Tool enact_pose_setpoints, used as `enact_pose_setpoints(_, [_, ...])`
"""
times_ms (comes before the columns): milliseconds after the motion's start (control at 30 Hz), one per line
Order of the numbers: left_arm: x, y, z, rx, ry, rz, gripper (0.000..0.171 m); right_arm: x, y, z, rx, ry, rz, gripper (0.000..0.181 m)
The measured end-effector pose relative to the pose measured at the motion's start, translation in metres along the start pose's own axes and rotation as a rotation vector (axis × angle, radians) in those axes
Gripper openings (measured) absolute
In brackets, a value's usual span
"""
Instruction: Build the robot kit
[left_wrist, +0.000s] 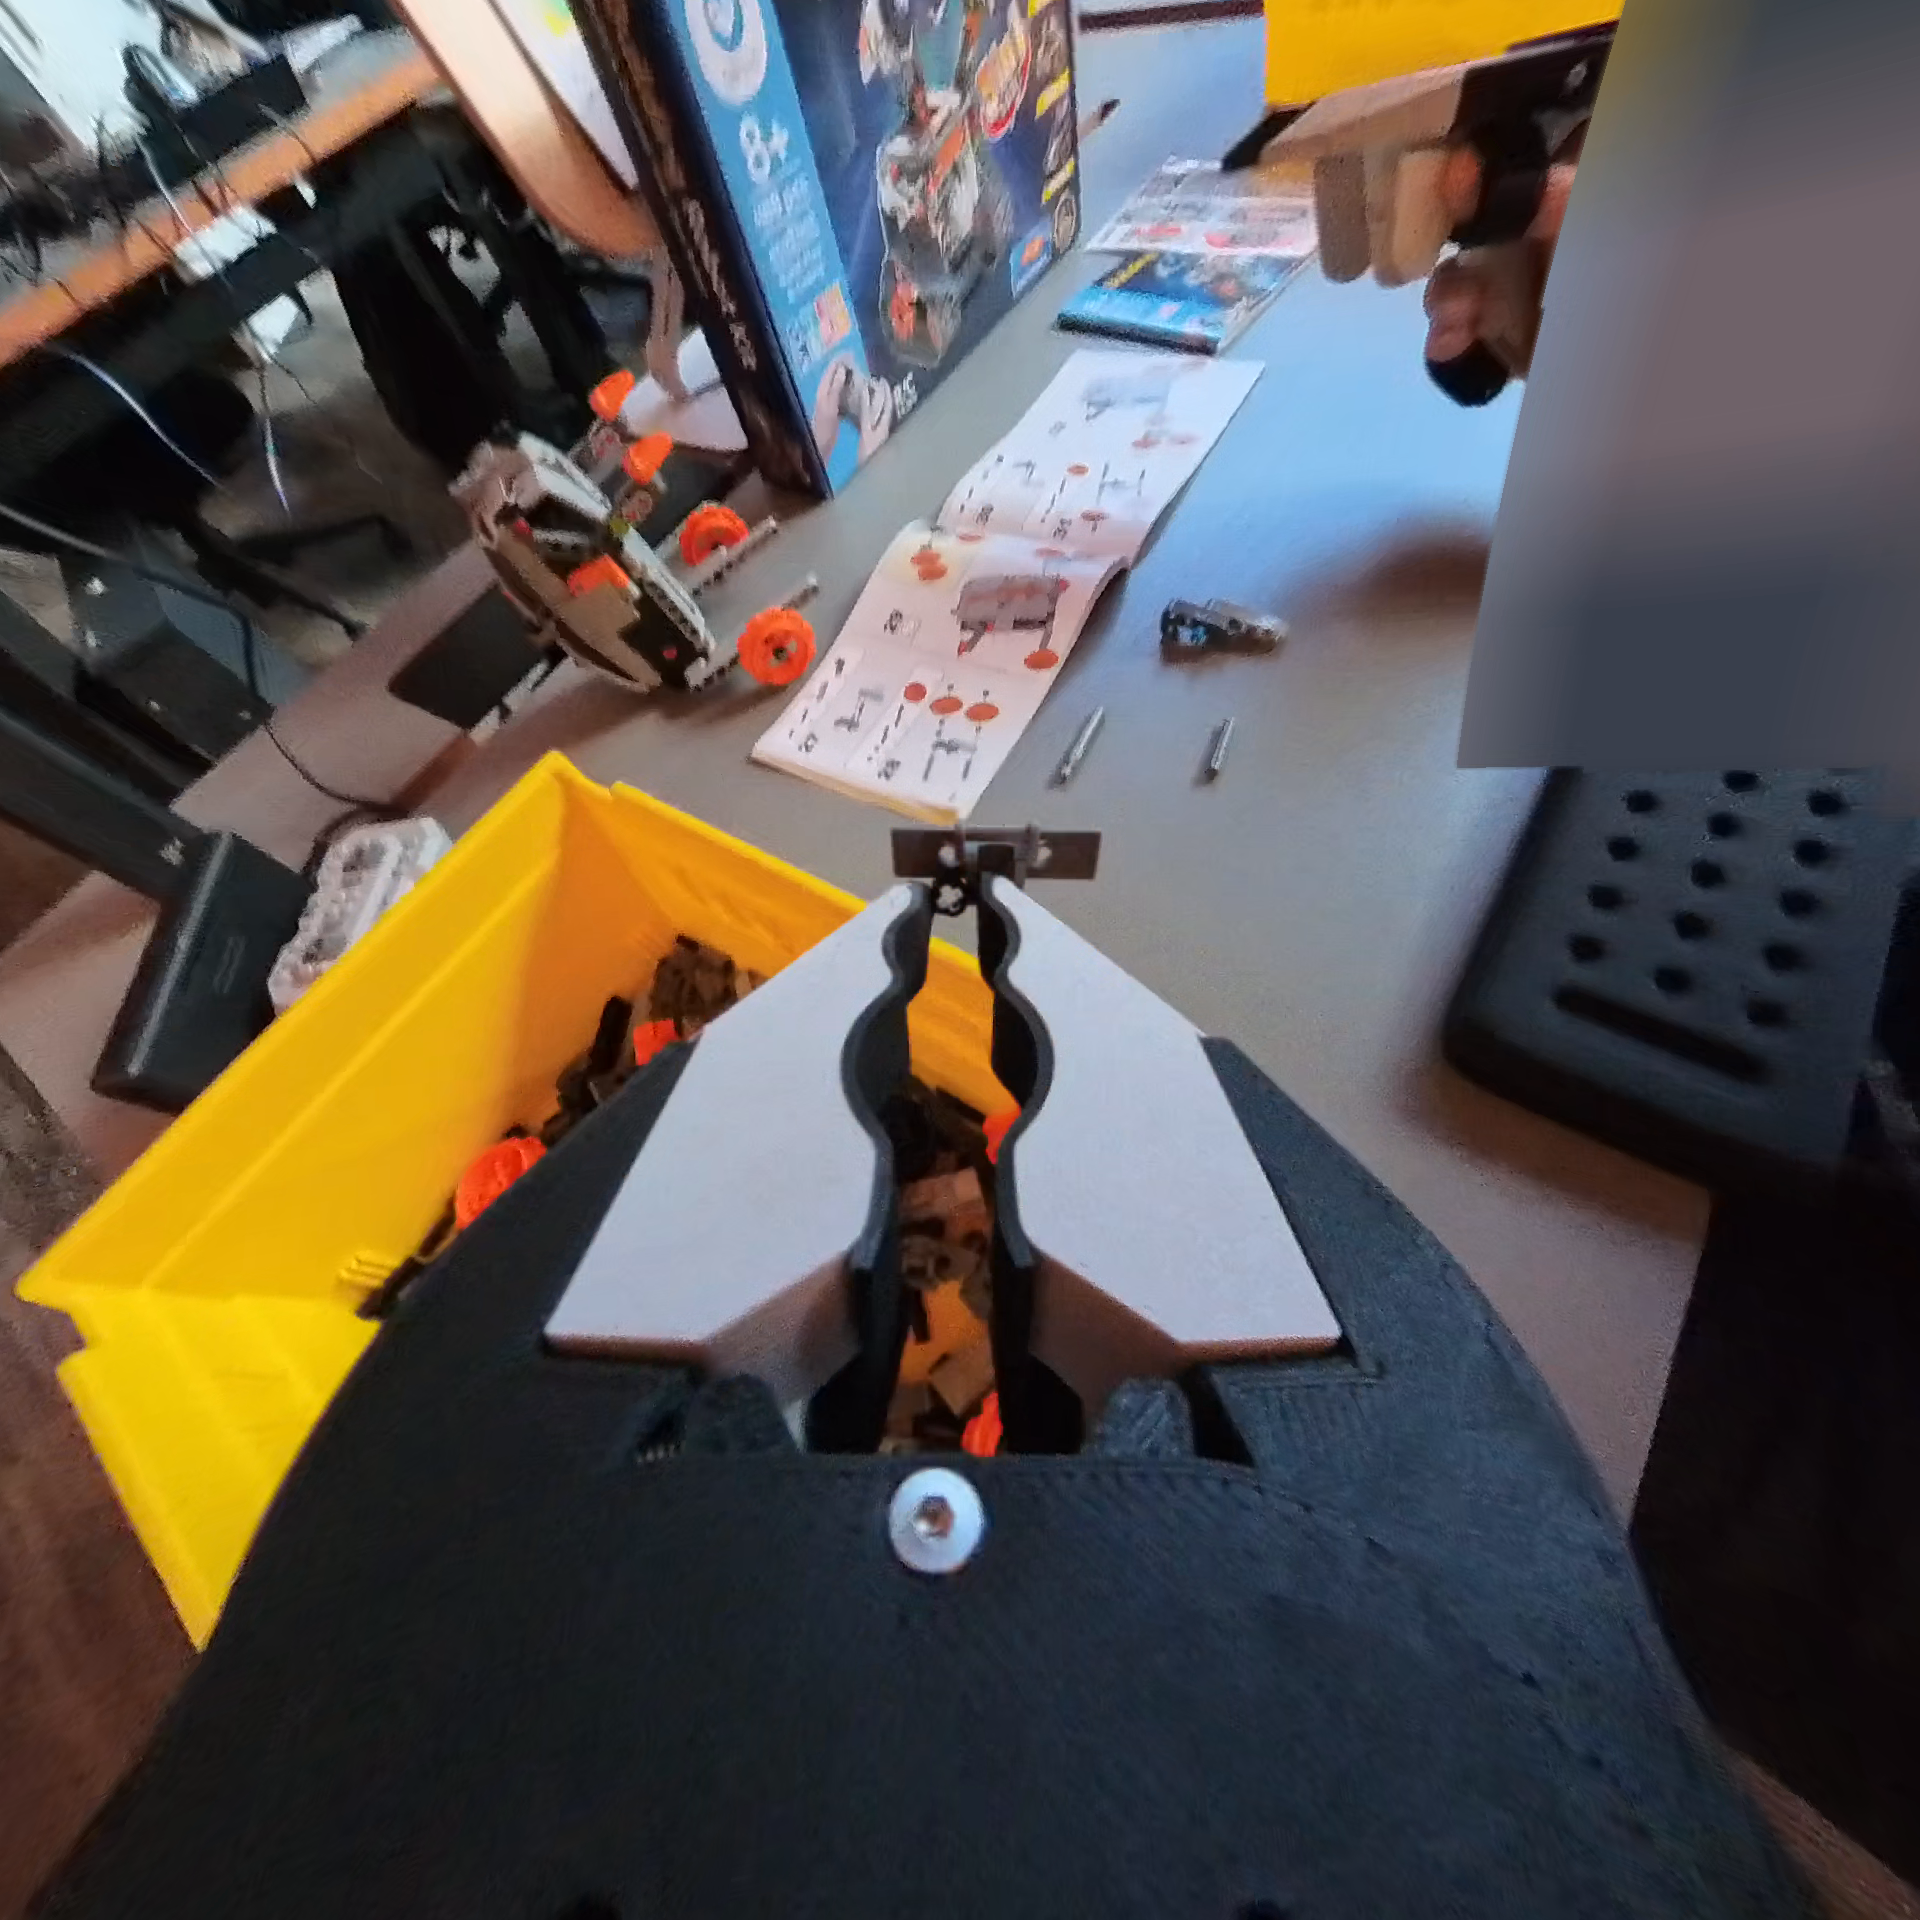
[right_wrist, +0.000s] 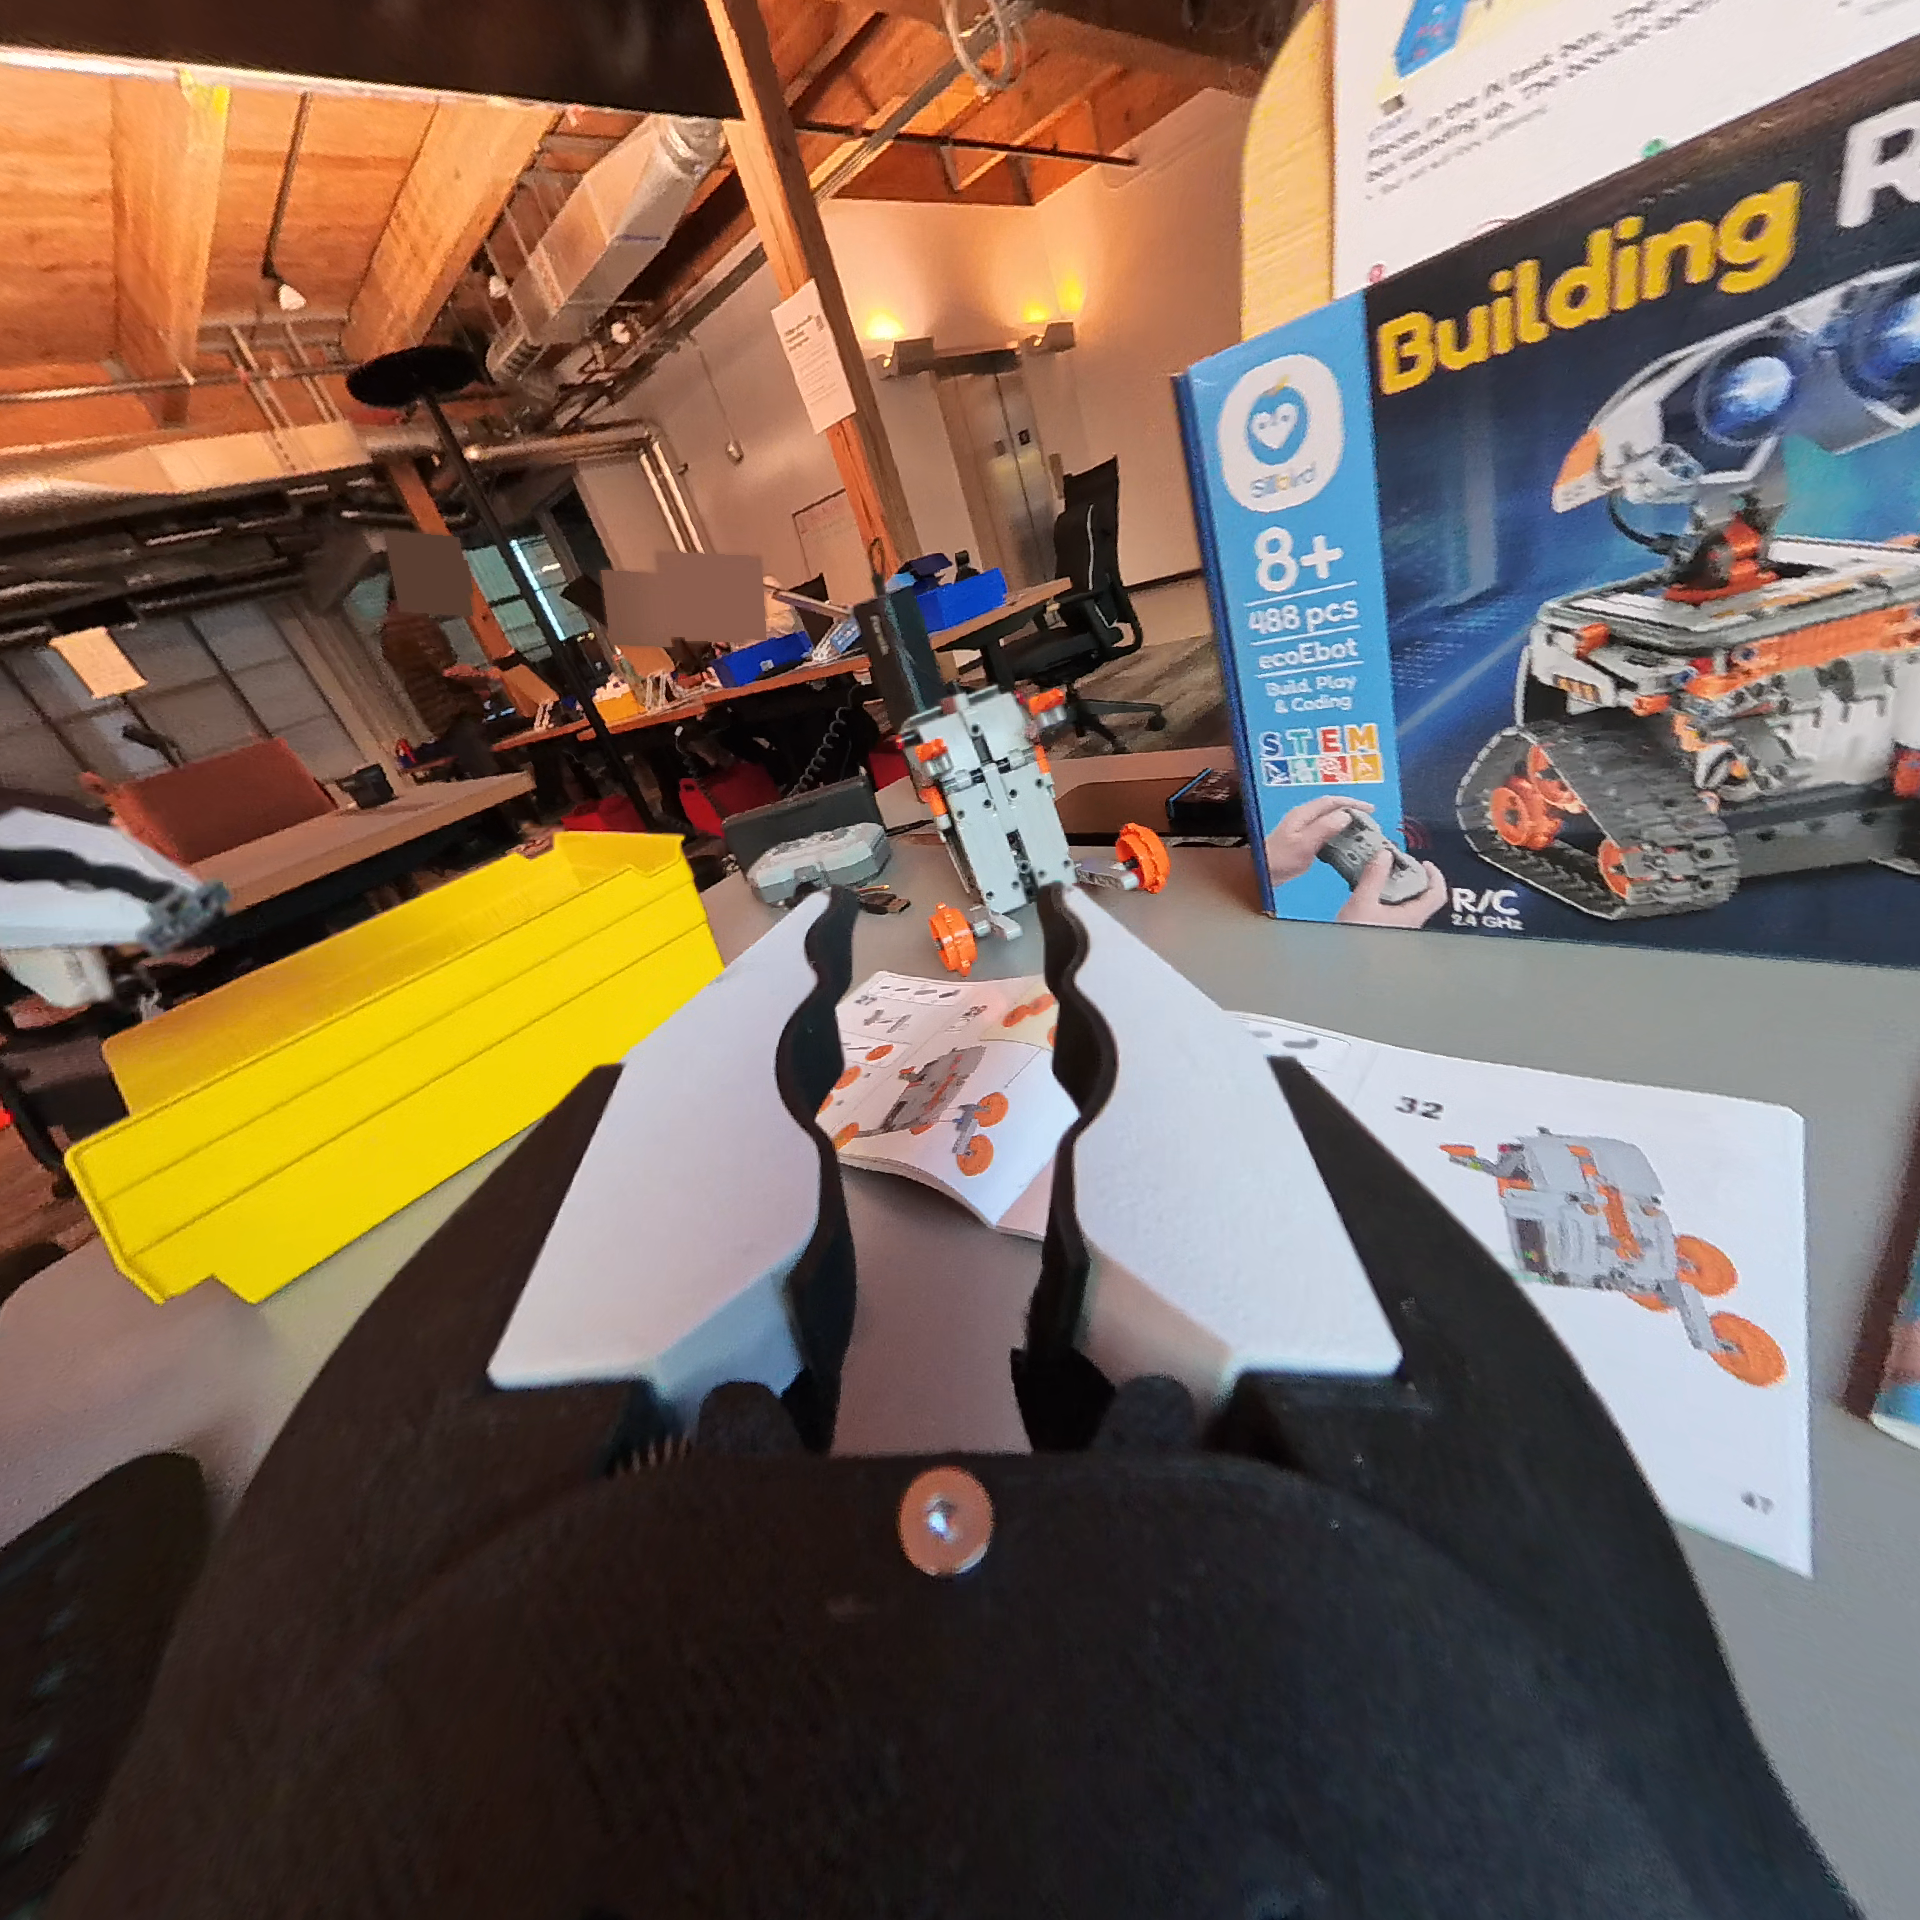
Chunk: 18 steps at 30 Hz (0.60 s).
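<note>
Left tongs (left_wrist: 961, 894): black ridged pads clamped on a small dark flat beam piece (left_wrist: 994, 853) with holes, held above the yellow plastic bin (left_wrist: 343, 1049) of loose bricks near the table's left edge. Right tongs (right_wrist: 945, 914): apart, empty, over the open instruction booklet (right_wrist: 935, 1101). Two thin grey axles (left_wrist: 1076, 744) on the matte grey table (left_wrist: 1299, 935).
</note>
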<state>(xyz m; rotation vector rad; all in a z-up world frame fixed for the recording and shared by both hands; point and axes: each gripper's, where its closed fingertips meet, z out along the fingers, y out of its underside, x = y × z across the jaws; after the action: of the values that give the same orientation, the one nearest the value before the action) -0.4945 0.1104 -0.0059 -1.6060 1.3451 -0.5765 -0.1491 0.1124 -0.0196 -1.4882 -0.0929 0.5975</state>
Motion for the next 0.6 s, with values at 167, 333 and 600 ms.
enact_pose_setpoints(167, [0.024,-0.013,0.016,-0.018,0.018,0.096,0.005,-0.004,0.009,0.011,-0.074,-0.061,-0.08,0.033])
enact_pose_setpoints(333, [0.006,0.023,0.026,-0.258,-0.073,0.118,0.005,-0.007,0.037,0.022,-0.179,-0.131,-0.069,0.032])
enact_pose_setpoints(600, [-0.017,0.094,-0.011,-0.524,-0.093,-0.12,0.005,-0.037,0.065,0.027,-0.281,-0.202,-0.163,0.032])
